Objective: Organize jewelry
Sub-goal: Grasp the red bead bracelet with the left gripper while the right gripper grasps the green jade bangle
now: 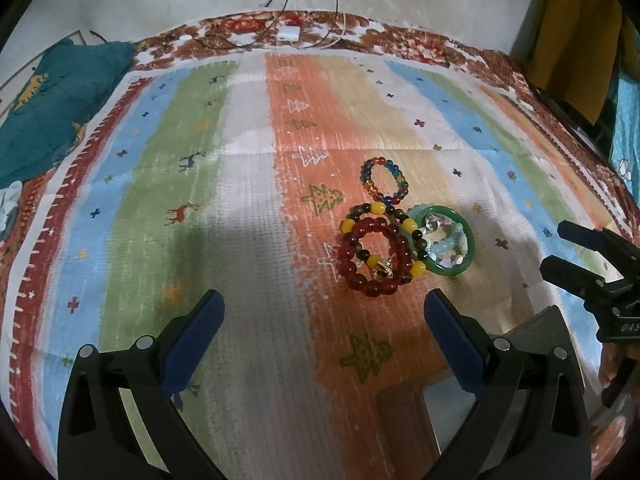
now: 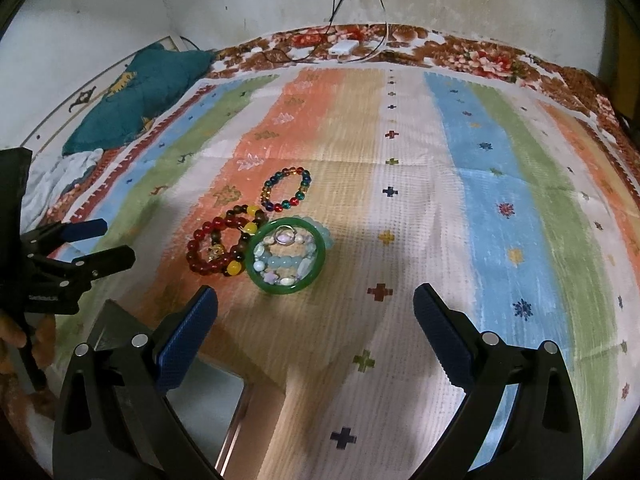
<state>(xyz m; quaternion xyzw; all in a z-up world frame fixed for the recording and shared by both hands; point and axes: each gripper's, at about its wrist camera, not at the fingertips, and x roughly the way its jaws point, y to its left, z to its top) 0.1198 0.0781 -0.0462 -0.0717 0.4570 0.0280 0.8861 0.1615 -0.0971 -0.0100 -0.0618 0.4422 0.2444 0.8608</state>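
Several bracelets lie bunched on the striped cloth [image 1: 248,208]. Farthest is a multicolour bead bracelet [image 1: 366,170] [image 2: 267,189]. A red bead bracelet [image 1: 352,268] [image 2: 196,248] overlaps a dark one with yellow beads [image 1: 378,209] [image 2: 251,211]. To their right a green bangle [image 1: 450,270] [image 2: 280,289] rings pale blue beads and a small ring. My left gripper [image 1: 324,332] [image 2: 118,240] is open, short of the pile. My right gripper [image 2: 316,328] [image 1: 558,248] is open too, just below the bangle. Neither holds anything.
An open wooden box [image 1: 396,408] [image 2: 256,396] with a raised grey lid [image 2: 108,324] sits between the grippers at the near edge. A teal cloth [image 1: 52,104] lies at the far left. A white adapter with cables [image 1: 289,34] rests by the wall.
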